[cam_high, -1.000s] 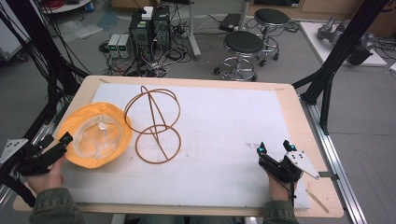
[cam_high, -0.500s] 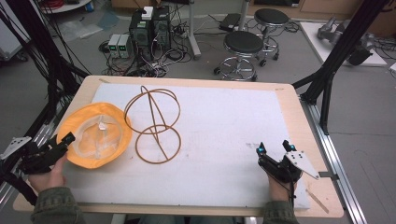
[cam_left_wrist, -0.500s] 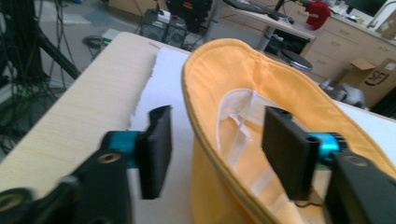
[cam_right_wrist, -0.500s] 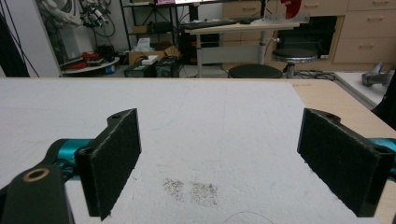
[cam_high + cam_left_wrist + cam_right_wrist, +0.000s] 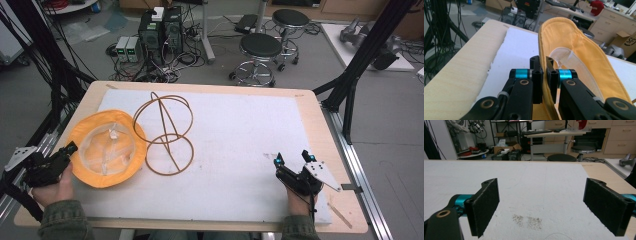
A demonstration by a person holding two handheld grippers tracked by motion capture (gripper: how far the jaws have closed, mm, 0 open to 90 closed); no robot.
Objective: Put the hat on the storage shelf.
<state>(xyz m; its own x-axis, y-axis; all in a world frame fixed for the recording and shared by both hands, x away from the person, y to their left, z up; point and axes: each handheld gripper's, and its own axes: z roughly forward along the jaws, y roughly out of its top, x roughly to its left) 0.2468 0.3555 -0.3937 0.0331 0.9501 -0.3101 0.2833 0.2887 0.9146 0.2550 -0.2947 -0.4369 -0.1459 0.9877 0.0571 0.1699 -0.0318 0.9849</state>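
The hat (image 5: 106, 149), a yellow cloth bucket hat, lies crown-down at the left of the white mat (image 5: 240, 140), its pale lining up. It looks light, soft and floppy, so it should sag from any single hold; the stitched brim is the firmest part to take. The left gripper (image 5: 65, 152) has just been closing and now pinches the brim's near-left edge. In the left gripper view the cloth (image 5: 574, 47) stands between the pressed pads and the brim curls upward, which the high view is too far off to tell. The high view alone gives the wire stand (image 5: 165, 132) touching the hat's right side. The right gripper (image 5: 292, 159) rests at the near right, well apart; in its own view it (image 5: 541, 207) is spread wide over bare mat.
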